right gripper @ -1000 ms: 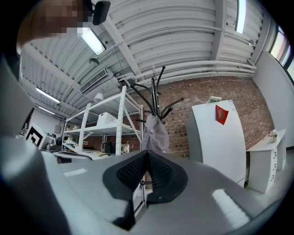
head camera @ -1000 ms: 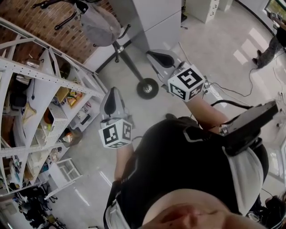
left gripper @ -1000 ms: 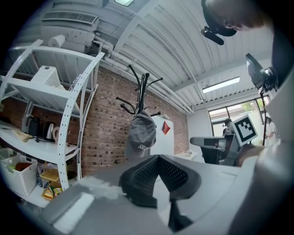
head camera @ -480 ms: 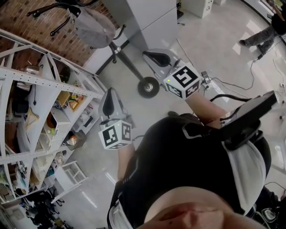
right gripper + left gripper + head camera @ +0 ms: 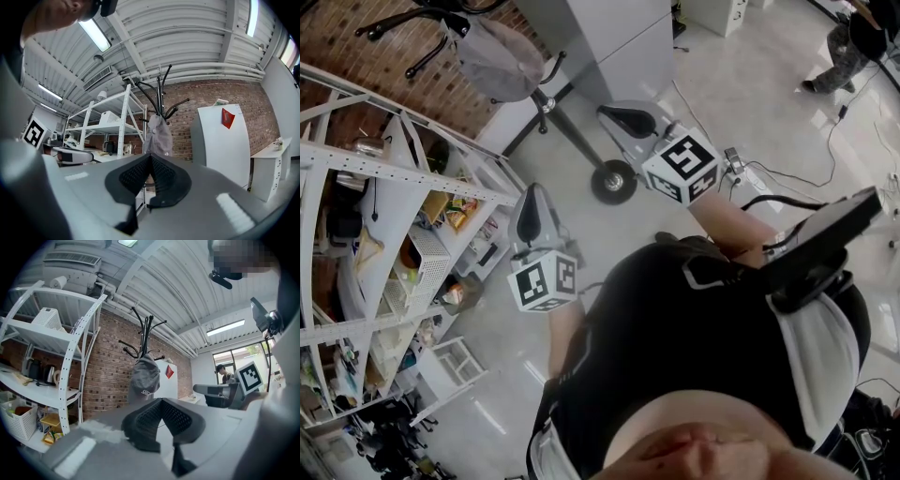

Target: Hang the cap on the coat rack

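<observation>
A grey cap hangs on a hook of the black coat rack, which stands before the brick wall. The left gripper view shows the cap on the rack straight ahead; in the right gripper view the cap hangs under the hooks. My left gripper is shut and empty, held in front of my chest, well short of the rack. My right gripper is also shut with nothing in it, to the right of the pole. Both point toward the rack.
A white shelf unit with boxes and kitchen items stands left of the rack. A white cabinet stands to its right. Cables lie on the floor at right, and a person stands far off at top right.
The right gripper has drifted slightly left. The cap stays on the rack, and both grippers remain shut and empty.
</observation>
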